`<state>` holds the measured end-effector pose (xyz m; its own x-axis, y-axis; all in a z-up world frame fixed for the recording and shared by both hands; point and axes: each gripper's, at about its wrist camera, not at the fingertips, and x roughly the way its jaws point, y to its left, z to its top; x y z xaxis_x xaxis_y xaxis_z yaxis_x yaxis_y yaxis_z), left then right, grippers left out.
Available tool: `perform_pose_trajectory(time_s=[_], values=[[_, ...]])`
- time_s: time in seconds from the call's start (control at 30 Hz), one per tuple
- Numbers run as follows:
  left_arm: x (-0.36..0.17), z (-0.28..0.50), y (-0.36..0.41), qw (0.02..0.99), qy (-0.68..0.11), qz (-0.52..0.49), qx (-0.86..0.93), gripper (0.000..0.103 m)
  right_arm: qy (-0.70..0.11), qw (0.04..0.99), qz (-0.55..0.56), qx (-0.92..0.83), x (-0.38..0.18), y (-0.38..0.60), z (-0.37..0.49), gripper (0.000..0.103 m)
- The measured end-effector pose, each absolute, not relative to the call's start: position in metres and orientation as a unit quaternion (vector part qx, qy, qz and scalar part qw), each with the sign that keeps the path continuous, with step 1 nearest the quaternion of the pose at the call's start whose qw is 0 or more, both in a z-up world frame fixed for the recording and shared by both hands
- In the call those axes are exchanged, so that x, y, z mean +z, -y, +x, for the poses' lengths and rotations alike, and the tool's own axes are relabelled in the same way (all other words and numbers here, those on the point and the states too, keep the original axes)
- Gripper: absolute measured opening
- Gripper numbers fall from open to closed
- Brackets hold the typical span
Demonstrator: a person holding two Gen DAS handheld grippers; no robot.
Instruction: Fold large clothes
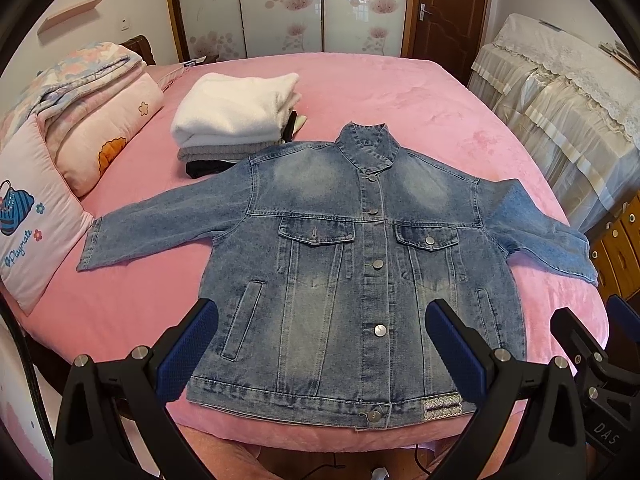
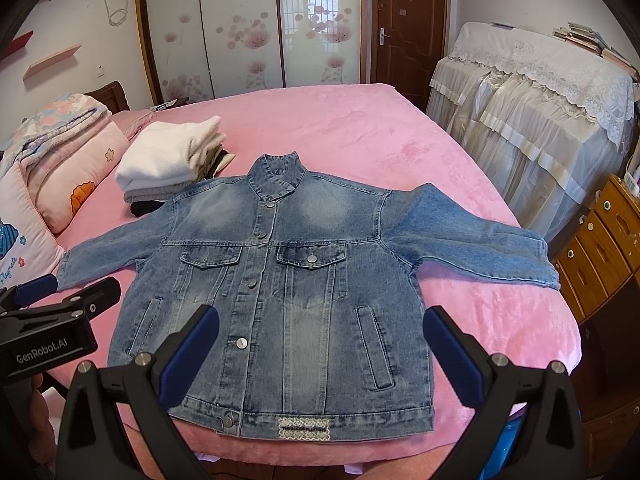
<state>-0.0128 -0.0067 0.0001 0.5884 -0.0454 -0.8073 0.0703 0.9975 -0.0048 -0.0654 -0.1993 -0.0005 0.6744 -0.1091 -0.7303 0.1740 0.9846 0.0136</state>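
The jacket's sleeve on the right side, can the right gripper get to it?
Probably yes. The right gripper is open, holds nothing, and hovers over the jacket. The sleeve lies flat on the bed with nothing on it or in between.

Denim jacket (image 1: 340,264): faded blue, paler washed patches across chest and front panels, silver-grey metal buttons, a small black-and-white patterned label (image 2: 305,429) at the hem.
Bed cover (image 1: 400,92): plain pink.
Folded stack (image 1: 236,112): white on top, grey beneath, black at the bottom.
Quilt (image 1: 108,116): pale pink with an orange flower and a small outlined blossom; pastel floral blanket (image 1: 80,68) above it in pink and blue.
Pillow (image 1: 28,220): light pink, blue striped motif, small flowers, blue lettering.
Wardrobe doors (image 2: 240,28): white with pink blossoms.
Door (image 2: 408,24): dark brown.
Lace cover (image 2: 540,92): cream-white.
Gripper pads (image 1: 456,344): blue on black fingers.
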Motion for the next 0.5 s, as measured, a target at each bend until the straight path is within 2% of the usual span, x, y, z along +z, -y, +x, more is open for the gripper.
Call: perform_pose_trajectory(time_s=[0.5], values=[[0.0013,-0.0154,0.0116,0.891,-0.452,0.019,-0.036,0.103,-0.396,0.914,0.039,-0.075,0.0033,0.1974,-0.0672,0.102]])
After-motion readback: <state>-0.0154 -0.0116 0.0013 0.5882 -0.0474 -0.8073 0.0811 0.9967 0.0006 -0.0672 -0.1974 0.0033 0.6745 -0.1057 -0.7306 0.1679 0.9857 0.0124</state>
